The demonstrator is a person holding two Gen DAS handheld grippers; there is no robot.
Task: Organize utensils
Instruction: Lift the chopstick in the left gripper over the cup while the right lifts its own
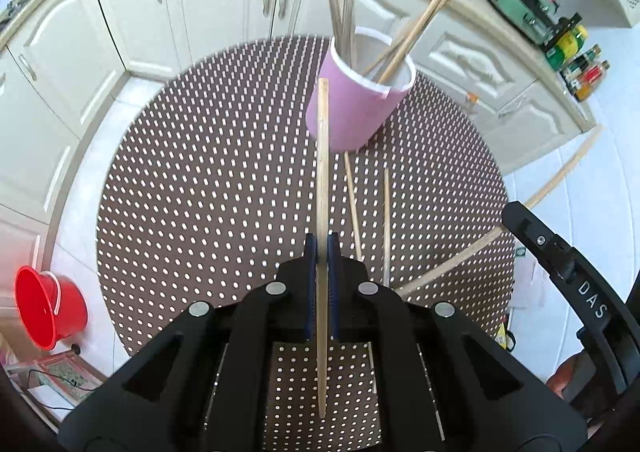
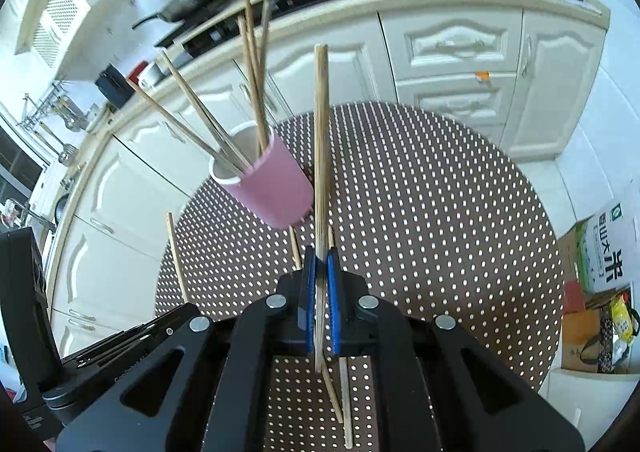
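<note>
On the round brown table [image 1: 200, 171] with its grid of pale dots stands a pink cup [image 1: 352, 107], white inside and white-rimmed, holding several thin wooden chopsticks [image 1: 424, 19] that lean out in two bunches. From the left wrist view, a red bucket [image 1: 48, 308] sits on the floor at far left. At centre the left gripper [image 1: 322, 252] is clamped on one pale wooden chopstick [image 1: 323, 155], its blue pads pressed against both sides; the stick's long axis runs straight ahead along the fingers, its far end reaching up in front of the cup's near wall. To the right two loose chopsticks [image 1: 386, 219] lie on the table just below the cup, roughly parallel, and a longer one [image 1: 452, 260] lies slanted toward the table edge. On the black frame at right the letters "DAS" can be read.

From the right wrist view, the cup [image 2: 276, 187] appears left of centre. The right gripper [image 2: 321, 264] is likewise closed on a single chopstick [image 2: 321, 131], blunt-ended with fine grain, pointing forward past the cup's right side. At far right a white bag [image 2: 608, 248] bears green Chinese characters I cannot read for certain.
</note>
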